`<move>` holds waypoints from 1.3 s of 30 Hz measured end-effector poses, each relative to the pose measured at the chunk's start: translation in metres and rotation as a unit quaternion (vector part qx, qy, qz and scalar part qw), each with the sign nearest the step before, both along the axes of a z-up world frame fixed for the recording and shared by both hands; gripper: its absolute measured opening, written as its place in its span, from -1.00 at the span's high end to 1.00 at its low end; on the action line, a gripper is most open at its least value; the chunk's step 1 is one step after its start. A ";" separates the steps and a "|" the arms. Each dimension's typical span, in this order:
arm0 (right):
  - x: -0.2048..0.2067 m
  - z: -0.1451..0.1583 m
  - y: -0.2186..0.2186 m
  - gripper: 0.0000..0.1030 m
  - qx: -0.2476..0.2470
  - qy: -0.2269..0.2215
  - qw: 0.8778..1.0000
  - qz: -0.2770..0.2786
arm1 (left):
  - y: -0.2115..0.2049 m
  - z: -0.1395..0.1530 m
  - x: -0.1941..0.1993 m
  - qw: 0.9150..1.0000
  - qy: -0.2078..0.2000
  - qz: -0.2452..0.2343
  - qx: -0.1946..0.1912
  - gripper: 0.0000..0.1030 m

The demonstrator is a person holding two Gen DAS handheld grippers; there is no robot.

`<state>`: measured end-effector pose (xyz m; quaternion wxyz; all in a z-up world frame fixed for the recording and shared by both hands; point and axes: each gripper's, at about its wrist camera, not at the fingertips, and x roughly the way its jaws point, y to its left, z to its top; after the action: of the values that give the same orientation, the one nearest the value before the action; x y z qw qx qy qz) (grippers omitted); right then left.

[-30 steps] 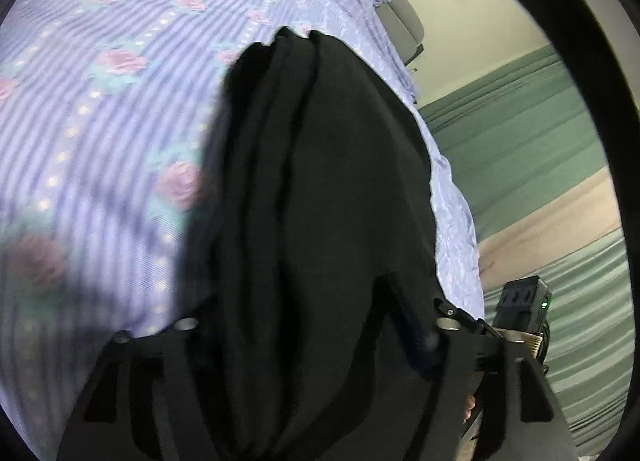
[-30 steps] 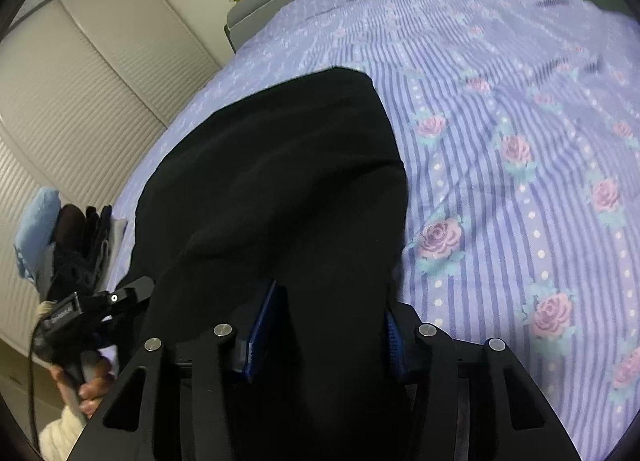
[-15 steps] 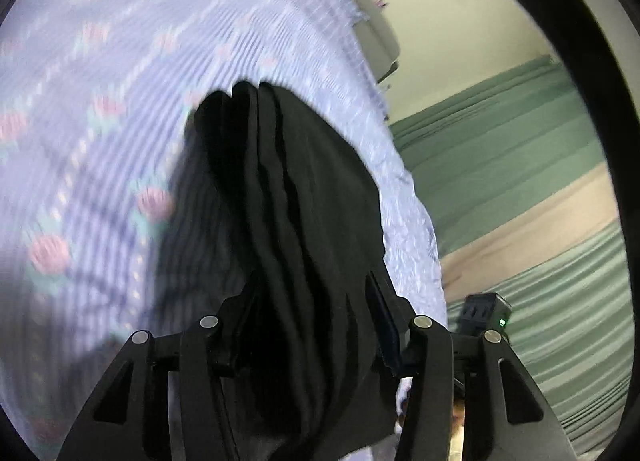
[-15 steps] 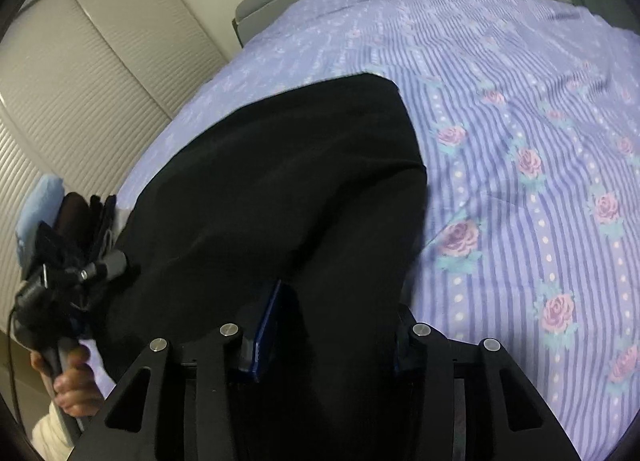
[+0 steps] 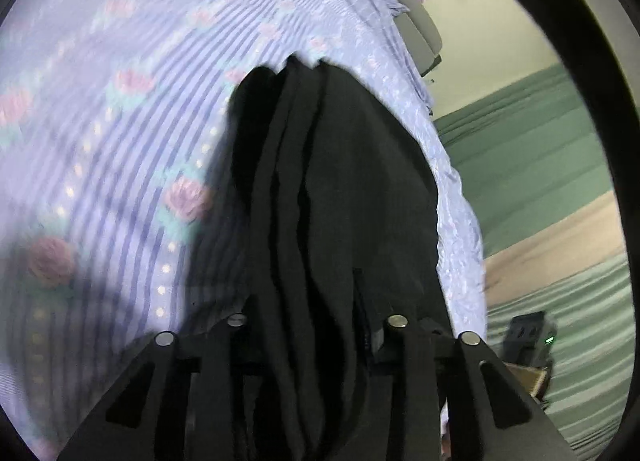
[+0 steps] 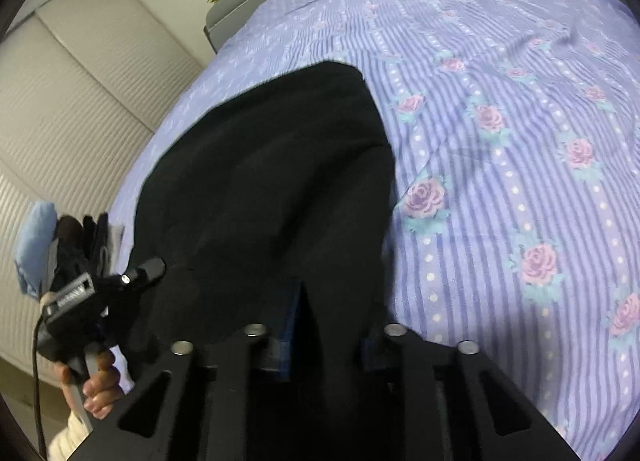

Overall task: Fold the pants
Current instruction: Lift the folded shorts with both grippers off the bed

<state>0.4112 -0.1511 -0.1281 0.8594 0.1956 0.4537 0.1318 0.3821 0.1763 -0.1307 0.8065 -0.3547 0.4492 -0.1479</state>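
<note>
The black pants (image 5: pixel 340 189) hang in bunched folds from my left gripper (image 5: pixel 316 325), which is shut on their near edge; their far end rests on the bed. In the right wrist view the pants (image 6: pixel 272 189) spread as a wide black sheet over the bed's left side. My right gripper (image 6: pixel 324 333) is shut on the near edge too. Cloth hides the fingertips of both grippers. The left gripper's body (image 6: pixel 96 293), held in a hand, shows at the left of the right wrist view.
The bed has a purple striped cover with roses (image 6: pixel 500 141) and a grey headboard (image 6: pixel 240 9). White closet doors (image 6: pixel 80 101) stand left of the bed. Green curtains (image 5: pixel 520 157) lie beyond the bed's edge (image 5: pixel 460 229).
Both grippers have stayed shut on the pants. The left gripper has swung and come nearer the bed; the pants lie spread further forward over the cover.
</note>
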 end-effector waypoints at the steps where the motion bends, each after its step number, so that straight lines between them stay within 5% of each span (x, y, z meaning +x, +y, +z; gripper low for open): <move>1: -0.003 0.007 -0.002 0.75 -0.001 -0.007 1.000 -0.005 | -0.003 0.009 -0.002 1.000 -0.007 0.000 0.017 0.46; 9: -0.019 0.054 0.002 0.86 -0.044 -0.058 0.997 -0.013 | -0.036 0.052 -0.011 0.994 -0.048 -0.005 0.098 0.49; 28: -0.088 0.100 0.004 0.86 -0.048 -0.114 0.992 -0.012 | -0.048 0.109 -0.063 0.983 -0.091 -0.033 0.154 0.49; 39: -0.142 0.156 0.001 0.86 -0.044 -0.191 0.981 -0.005 | -0.060 0.173 -0.115 0.967 -0.160 -0.045 0.194 0.49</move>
<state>0.2689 -0.1500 0.0280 0.9385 0.1315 0.2858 0.1420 0.2667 0.1166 0.0419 0.9137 -0.1422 0.3503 -0.1487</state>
